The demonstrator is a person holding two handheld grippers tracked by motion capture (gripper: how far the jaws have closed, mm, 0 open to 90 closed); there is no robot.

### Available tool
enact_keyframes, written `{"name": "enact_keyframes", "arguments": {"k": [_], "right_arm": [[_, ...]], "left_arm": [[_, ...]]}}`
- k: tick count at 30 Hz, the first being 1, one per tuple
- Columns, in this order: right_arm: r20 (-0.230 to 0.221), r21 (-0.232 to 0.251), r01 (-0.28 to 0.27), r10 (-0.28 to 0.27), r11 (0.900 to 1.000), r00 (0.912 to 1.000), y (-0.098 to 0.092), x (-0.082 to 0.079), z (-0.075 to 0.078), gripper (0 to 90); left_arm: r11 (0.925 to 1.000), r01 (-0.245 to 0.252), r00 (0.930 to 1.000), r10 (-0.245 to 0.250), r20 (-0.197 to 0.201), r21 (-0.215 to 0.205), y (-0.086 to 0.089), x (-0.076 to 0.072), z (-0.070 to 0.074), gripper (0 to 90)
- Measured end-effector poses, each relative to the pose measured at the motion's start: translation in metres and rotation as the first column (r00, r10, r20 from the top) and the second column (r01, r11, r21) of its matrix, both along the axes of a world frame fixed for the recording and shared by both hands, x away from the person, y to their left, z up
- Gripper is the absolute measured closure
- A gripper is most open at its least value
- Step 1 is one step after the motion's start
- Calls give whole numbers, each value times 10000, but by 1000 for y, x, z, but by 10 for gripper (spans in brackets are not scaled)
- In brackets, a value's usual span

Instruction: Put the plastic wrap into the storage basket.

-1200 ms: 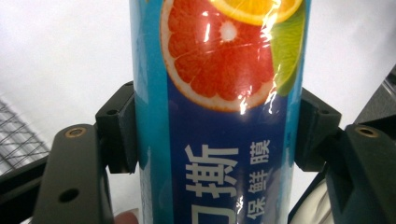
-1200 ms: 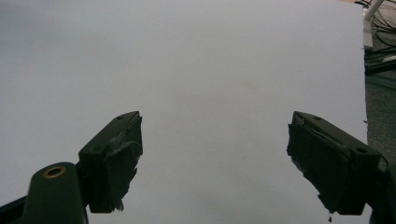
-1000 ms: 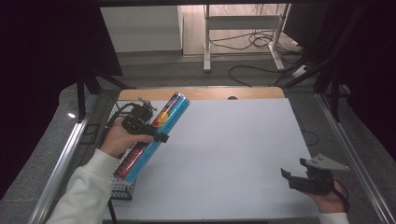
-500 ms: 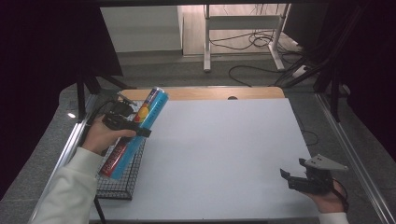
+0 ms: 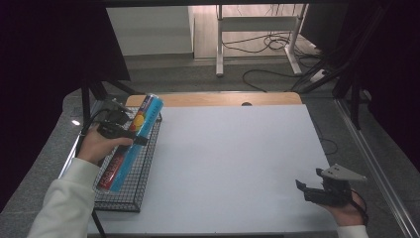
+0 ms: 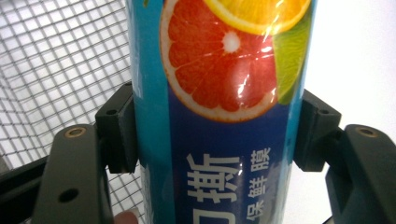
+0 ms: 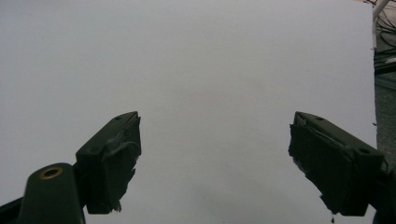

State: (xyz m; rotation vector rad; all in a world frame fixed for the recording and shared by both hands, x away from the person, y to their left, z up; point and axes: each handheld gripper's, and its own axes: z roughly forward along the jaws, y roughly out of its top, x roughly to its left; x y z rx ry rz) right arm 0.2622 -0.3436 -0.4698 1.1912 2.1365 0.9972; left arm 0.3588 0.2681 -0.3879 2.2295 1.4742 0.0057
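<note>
The left hand-held gripper [image 5: 130, 133] is clamped across a long blue cling-film box [image 5: 130, 144] printed with citrus slices, held over the black wire-mesh basket [image 5: 130, 191] at the bench's [image 5: 233, 163] left edge. Step in hand: placement. Next move likely calls for lowering, then release. Legible print: "保鲜膜". The right hand-held gripper [image 7: 215, 163] rests with jaws apart, empty.

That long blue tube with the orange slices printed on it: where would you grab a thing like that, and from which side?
Around the middle of the blue tube, coming across its length so a pad sits on each curved flank. It is long, round and smooth, so a mid-length hold likely keeps it balanced. The left claw holds it just that way, jaws on opposite sides, over the wire basket.
</note>
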Motion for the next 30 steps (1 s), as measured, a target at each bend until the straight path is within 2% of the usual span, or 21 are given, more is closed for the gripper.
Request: {"name": "enact_keyframes", "arguments": {"k": [3,12,17,25,28,30], "right_arm": [[30,-5,-5,5,10000,10000,0,0,0,172],[17,-27,-69,69,10000,10000,1,1,-1,171],[25,-67,-90,91,9999,10000,1,1,-1,172],[-5,-87,-114,114,9999,9999,2,2,-2,171],[-15,-107,-121,121,9999,9999,2,2,-2,171],[-10,-119,-118,118,9999,9999,2,2,-2,171]], "left_arm": [[9994,-328,9994,329,-116,67,8,2,-4,319],[9957,-881,9951,893,-418,292,21,5,-15,319],[9936,-1002,9925,1035,-655,527,22,8,-22,319],[9886,-1126,9871,1228,-1024,1001,18,16,-43,318],[9845,-1141,9850,1296,-1143,1333,15,19,-51,318],[9800,-1368,9801,1552,-1240,1448,13,20,-58,318]]}}
